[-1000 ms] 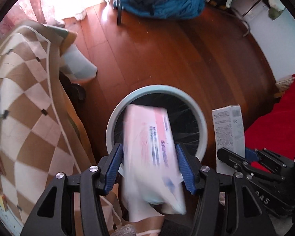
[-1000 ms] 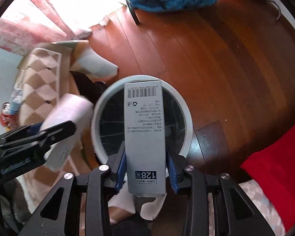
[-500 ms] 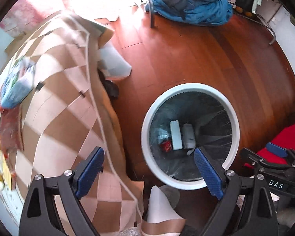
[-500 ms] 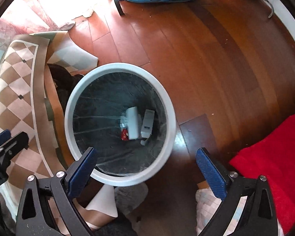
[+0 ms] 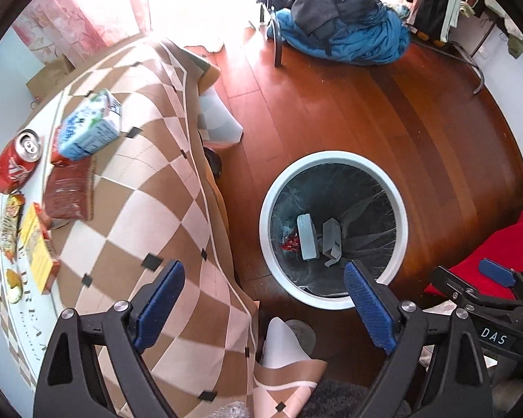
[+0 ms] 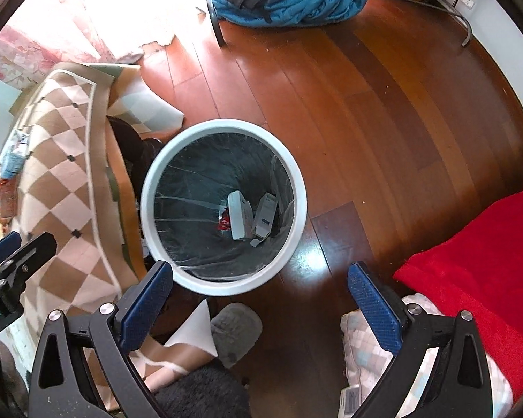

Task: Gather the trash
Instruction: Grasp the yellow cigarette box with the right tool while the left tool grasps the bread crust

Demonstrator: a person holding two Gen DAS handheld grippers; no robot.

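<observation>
Bin point(image 6: 177, 174) now holding both boxes point(image 6: 239, 214)

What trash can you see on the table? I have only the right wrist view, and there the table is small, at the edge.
Observer: The left wrist view shows a red can on the checked tablecloth, with a blue-and-white carton next to it.
Operator: Is there more near them?
Observer: Yes, a dark red packet and a yellow box lie nearer to the left gripper.
Operator: Is that gripper free?
Observer: Its jaws stand wide open with nothing between them.
</observation>
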